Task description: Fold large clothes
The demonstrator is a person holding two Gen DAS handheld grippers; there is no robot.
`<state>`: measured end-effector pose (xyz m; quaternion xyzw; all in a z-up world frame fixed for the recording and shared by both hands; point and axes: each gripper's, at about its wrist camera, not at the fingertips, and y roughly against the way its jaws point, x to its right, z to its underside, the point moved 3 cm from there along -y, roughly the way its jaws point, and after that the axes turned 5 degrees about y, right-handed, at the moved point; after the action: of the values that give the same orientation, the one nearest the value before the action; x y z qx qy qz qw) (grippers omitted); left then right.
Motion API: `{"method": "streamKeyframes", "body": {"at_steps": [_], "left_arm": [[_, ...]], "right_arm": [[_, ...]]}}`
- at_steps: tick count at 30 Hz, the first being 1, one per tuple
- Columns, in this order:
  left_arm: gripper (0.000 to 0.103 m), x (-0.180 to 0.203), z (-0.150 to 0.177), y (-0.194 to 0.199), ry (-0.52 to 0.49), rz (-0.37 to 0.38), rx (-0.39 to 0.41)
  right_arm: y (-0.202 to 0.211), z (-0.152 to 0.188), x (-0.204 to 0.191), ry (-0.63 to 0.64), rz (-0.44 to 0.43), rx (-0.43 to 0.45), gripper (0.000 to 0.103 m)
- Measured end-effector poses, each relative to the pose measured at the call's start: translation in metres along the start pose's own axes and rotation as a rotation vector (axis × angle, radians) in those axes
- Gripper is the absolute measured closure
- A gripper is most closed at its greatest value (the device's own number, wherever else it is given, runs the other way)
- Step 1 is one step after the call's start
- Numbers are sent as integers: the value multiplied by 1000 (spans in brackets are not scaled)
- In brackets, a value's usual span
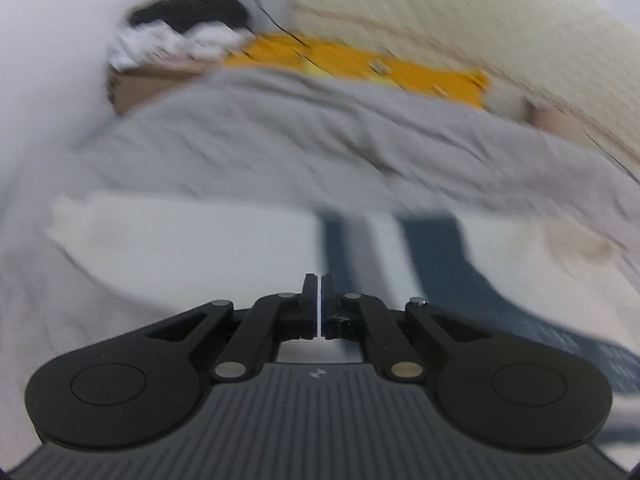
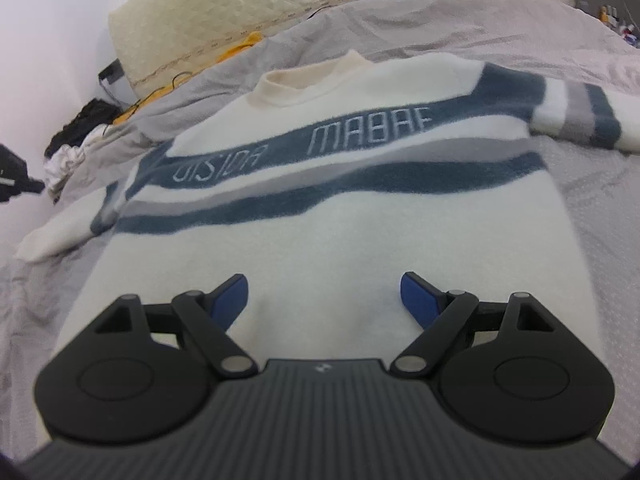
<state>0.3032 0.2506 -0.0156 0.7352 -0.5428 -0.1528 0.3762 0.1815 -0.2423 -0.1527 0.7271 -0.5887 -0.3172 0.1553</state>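
Nearest the camera, my right hand-held gripper (image 2: 324, 294) hovers low over the sweater (image 2: 328, 240), its blue fingers (image 2: 230, 294) spread wide with nothing between them. The sweater is cream with dark blue and grey stripes. It lies face up and flat on the grey bedspread (image 2: 592, 184), collar away from me and both sleeves out to the sides, which looks like the starting layout for a fold. My right hand-held gripper sits above the plain lower body, near the hem, probably ready to pinch it.

My left hand-held gripper (image 1: 320, 304) is fully closed and holds nothing. Its view is blurred, showing a cream part of the sweater with blue stripes just ahead; I judge it is heading for the left sleeve.
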Motion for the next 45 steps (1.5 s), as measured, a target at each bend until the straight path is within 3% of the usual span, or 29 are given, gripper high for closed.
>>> {"method": "streamKeyframes", "body": {"at_steps": [6,8,10,11,16,21,24,28,33,34,36,39,45], "left_arm": [[101,61,100,39,-42,126,-165],[91,68,130,47,-30,149,-231],[72,68,158,48,1,164,-324],[71,65,169,50,37,173,-352],[50,49,204,59,111,131,-371],[45,31,231,60,219,136,-398],[45,23,242,64,272,154,-420],[45,14,247,64,353,171,-462],[46,16,257,73,341,185,-498],[50,17,258,75,333,190,-500],[65,18,258,80,316,204,-498],[82,19,252,91,299,225,-483],[89,18,239,121,256,285,-426]], "right_arm": [[26,1,18,-62,10,12,18],[37,-2,26,-94,26,8,18],[47,-3,34,-114,52,-21,18],[53,-2,39,-132,67,-25,18],[84,4,74,-261,96,-14,18],[88,27,116,-494,100,-84,18],[80,48,126,-611,28,-143,17],[82,54,115,-591,4,-151,20],[81,70,92,-618,-119,-233,29],[82,76,87,-638,-152,-260,33],[84,87,84,-676,-165,-301,58],[96,82,84,-652,-143,-287,83],[137,57,71,-478,-49,-134,88]]}}
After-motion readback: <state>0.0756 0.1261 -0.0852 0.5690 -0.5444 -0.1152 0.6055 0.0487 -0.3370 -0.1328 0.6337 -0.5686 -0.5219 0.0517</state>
